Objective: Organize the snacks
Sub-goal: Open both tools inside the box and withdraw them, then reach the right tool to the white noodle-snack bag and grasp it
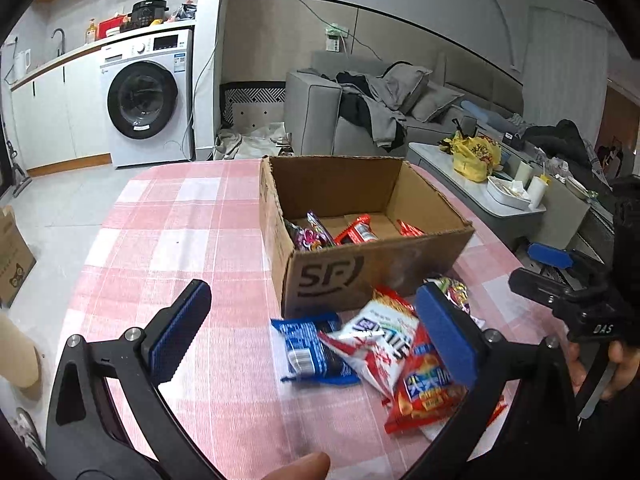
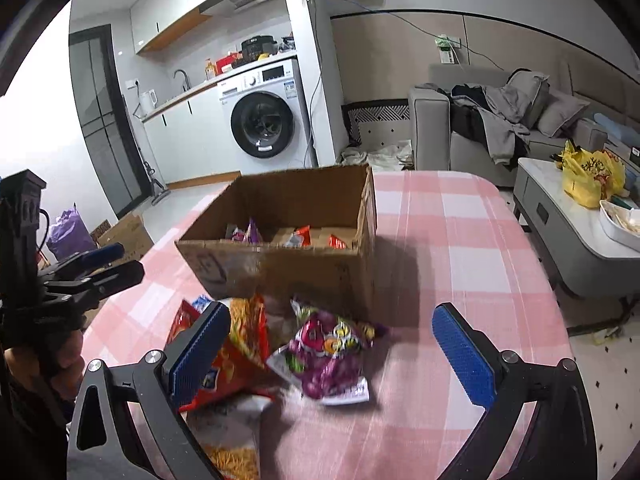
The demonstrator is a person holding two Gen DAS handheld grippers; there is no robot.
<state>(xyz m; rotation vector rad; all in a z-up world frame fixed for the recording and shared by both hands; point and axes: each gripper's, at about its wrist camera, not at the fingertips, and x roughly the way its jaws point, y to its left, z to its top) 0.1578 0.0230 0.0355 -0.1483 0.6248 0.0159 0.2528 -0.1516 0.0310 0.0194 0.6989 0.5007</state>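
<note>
Fingers of the left gripper stand wide apart and empty in the left wrist view; a blue snack packet and a white-and-red packet lie between them on the pink checked tablecloth, with a red chip bag under the right-hand finger. Just beyond the tips sits the open SF cardboard box, snacks inside.

From the right wrist, the right gripper is likewise spread wide and empty, a purple candy bag between its fingers, an orange-red bag beside the left-hand one, and the box ahead.
</note>
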